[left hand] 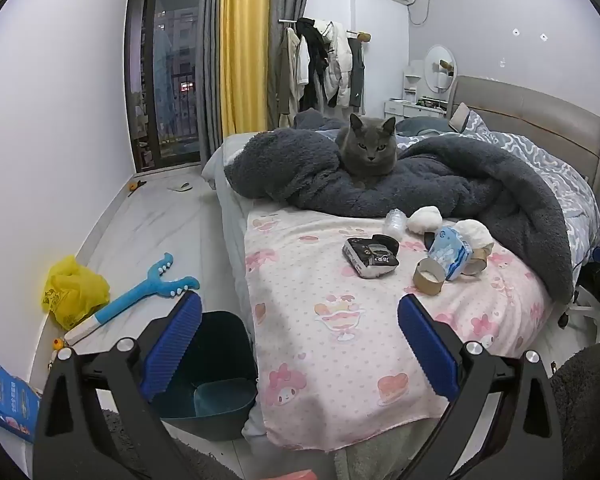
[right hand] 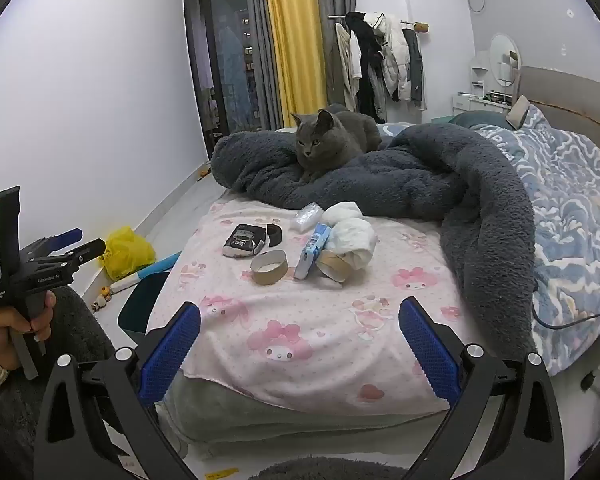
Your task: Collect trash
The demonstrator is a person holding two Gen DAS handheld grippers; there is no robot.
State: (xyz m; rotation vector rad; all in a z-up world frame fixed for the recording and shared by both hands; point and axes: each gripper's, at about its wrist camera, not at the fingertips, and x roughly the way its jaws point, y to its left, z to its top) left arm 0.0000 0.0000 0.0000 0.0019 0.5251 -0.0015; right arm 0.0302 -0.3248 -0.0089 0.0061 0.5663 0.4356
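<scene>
Left gripper (left hand: 299, 346) and right gripper (right hand: 300, 350) both had jaws wide, holding nothing. Trash lay on the bed (right hand: 320, 344) ahead of both jaws: cardboard roll (right hand: 269, 267), tissue pack (right hand: 312, 250), black wrapper (right hand: 244, 241). Dark bin (left hand: 214, 364) sat by the left jaws' left finger.

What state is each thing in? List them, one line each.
left gripper: open, empty, above the bed's foot
right gripper: open, empty
trash bin: upright on the floor beside the bed, open
tape roll: lying flat on the pink blanket
tissue pack: tilted against white wads
black box: lying open
plastic bottle: crumpled, on its side
cat: lying on the grey blanket
</scene>
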